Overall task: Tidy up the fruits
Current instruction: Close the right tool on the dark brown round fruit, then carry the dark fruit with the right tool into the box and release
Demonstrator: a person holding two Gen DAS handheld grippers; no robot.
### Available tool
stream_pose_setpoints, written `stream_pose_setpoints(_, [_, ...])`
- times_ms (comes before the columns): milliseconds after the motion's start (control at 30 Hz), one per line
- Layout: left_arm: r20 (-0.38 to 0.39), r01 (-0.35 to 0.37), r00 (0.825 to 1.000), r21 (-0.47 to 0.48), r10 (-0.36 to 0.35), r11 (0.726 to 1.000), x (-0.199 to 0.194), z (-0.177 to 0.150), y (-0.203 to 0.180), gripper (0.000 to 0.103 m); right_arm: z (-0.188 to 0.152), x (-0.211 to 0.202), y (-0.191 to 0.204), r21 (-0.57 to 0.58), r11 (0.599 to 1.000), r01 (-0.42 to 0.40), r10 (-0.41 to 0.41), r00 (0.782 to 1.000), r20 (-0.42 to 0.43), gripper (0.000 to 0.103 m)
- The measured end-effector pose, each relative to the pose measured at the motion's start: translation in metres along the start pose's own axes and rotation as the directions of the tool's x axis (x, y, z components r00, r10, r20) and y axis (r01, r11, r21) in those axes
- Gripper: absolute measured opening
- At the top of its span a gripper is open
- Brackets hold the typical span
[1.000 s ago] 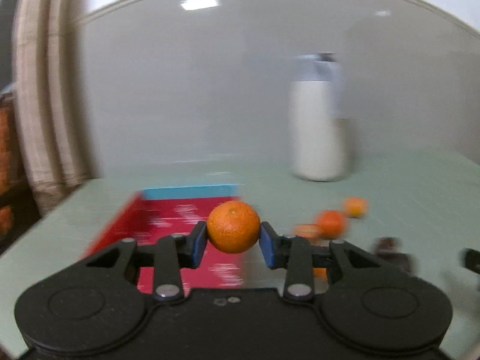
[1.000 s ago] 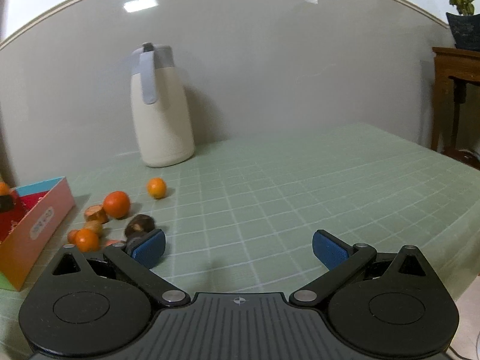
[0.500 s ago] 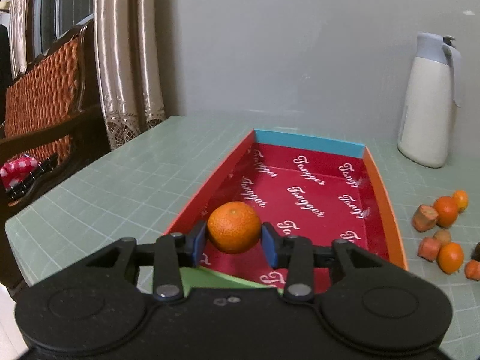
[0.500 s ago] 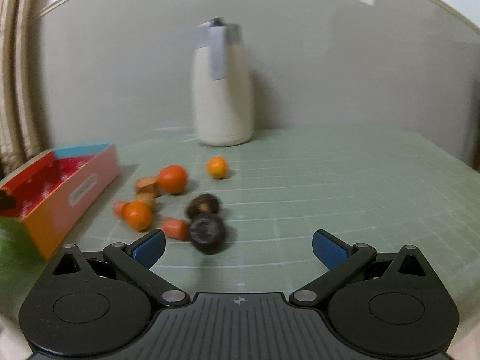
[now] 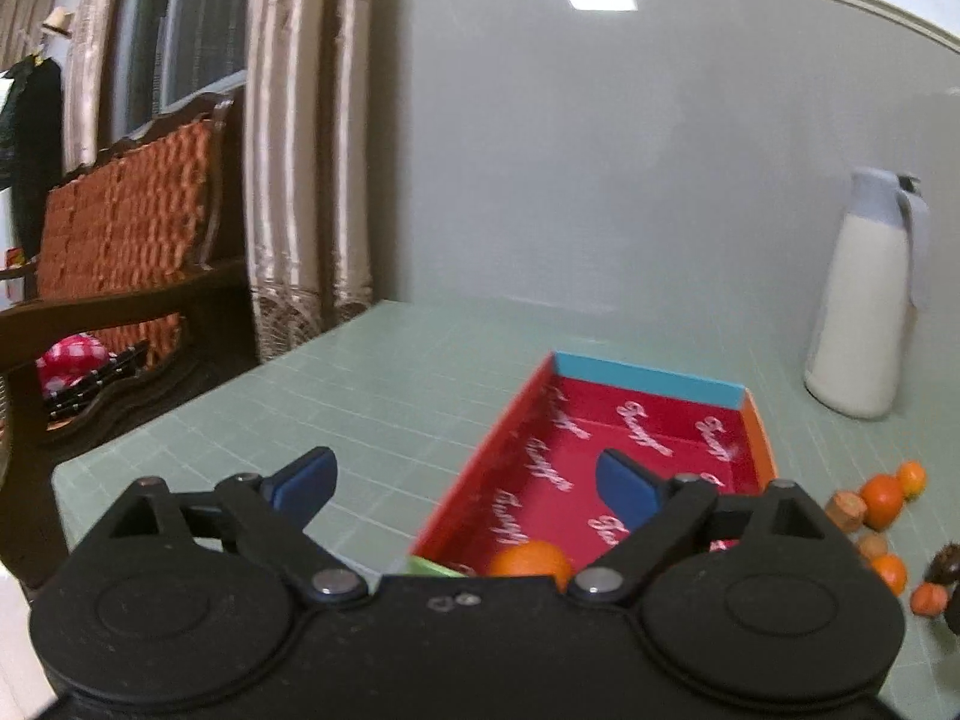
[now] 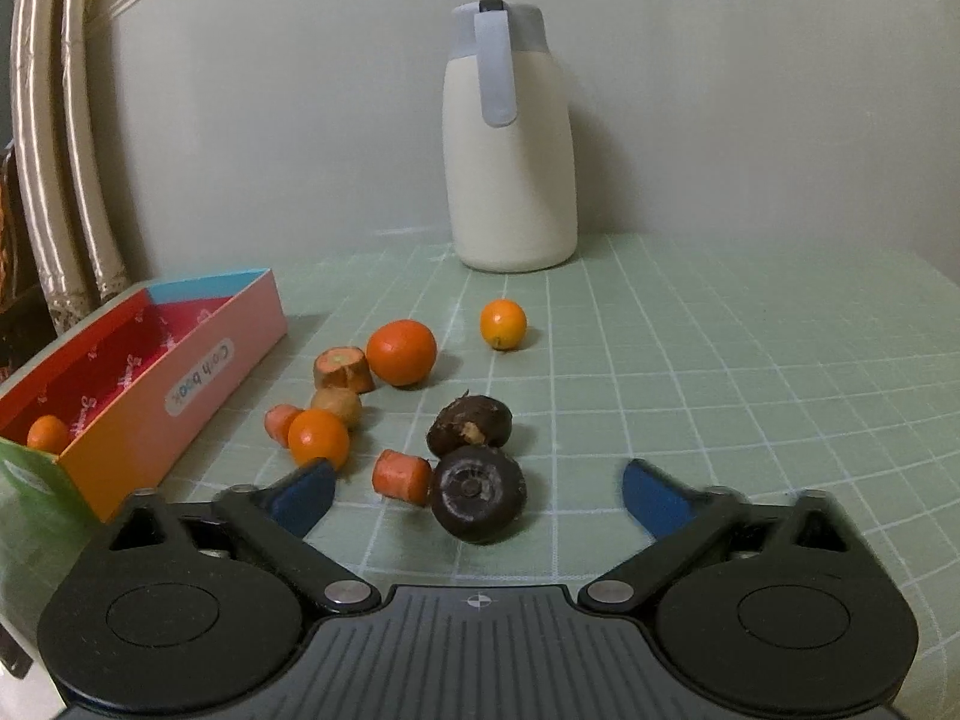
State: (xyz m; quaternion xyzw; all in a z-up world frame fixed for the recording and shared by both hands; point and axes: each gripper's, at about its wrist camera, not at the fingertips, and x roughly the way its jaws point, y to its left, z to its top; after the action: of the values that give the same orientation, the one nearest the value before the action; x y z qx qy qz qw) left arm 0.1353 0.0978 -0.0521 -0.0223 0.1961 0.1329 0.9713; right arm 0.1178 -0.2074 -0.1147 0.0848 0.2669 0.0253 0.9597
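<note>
My left gripper hangs over the near end of the red-lined box, its jaws opening with nothing between them. A mandarin lies in the box just below them, and in the right wrist view this mandarin rests in the box. My right gripper points at the pile on the green mat, its jaws closing around a dark round fruit without touching it. A second dark fruit, carrot pieces and several mandarins lie beyond.
A cream jug with a grey lid stands at the back by the wall. A wooden chair with an orange cushion and curtains stand off the table's left edge. The loose fruit lies right of the box.
The left gripper opened and the mandarin dropped into the box. The right gripper swung left toward the pile, moved up to the dark fruit, and its jaws narrowed.
</note>
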Motion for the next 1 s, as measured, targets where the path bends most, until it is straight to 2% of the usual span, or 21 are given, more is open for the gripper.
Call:
stream_pose_setpoints(33, [0.001,-0.009,1.000,-0.010,0.009,1.000,0.000,0.001,0.004,0.087,0.000,0.003,-0.001,0.002,1.000,-0.003,0.003,1.000,-0.016,0.052])
stream_pose_setpoints(67, [-0.001,-0.015,1.000,-0.020,0.015,1.000,0.001,0.002,0.007,0.087,0.000,0.006,-0.003,0.010,1.000,-0.002,0.002,1.000,-0.031,0.050])
stream_pose_setpoints(267, [-0.006,-0.047,0.999,-0.052,0.047,0.998,0.005,0.004,0.021,0.087,0.000,0.016,-0.010,0.054,0.999,-0.005,0.007,0.999,-0.053,0.050])
stream_pose_setpoints(367, [-0.011,-0.058,0.998,-0.058,0.058,0.997,0.005,0.004,0.026,0.087,-0.002,0.019,-0.010,0.063,0.998,-0.029,0.033,0.998,-0.057,0.038])
stream_pose_setpoints(467, [-0.024,-0.075,0.997,-0.068,0.074,0.995,0.007,0.003,0.033,0.088,-0.003,0.017,-0.004,0.032,0.999,-0.013,0.015,0.999,-0.048,0.037])
stream_pose_setpoints(600, [-0.044,-0.118,0.993,-0.105,0.114,0.988,0.009,0.003,0.050,0.090,0.001,0.001,0.006,0.035,0.997,-0.071,0.070,0.997,0.028,0.037])
stream_pose_setpoints(733, [-0.070,-0.176,0.983,-0.141,0.167,0.974,0.013,0.001,0.068,0.090,0.013,-0.009,0.032,0.024,0.977,-0.213,0.210,0.974,0.082,0.037])
stream_pose_setpoints(867, [-0.091,-0.205,0.977,-0.171,0.192,0.964,0.012,0.000,0.086,0.090,0.028,-0.010,0.076,-0.044,0.941,-0.335,0.338,0.936,0.096,0.037])
stream_pose_setpoints(1000, [-0.099,-0.230,0.972,-0.194,0.214,0.954,0.009,0.001,0.103,0.091,0.036,-0.003,0.125,-0.147,0.903,-0.403,0.416,0.906,0.071,0.037])
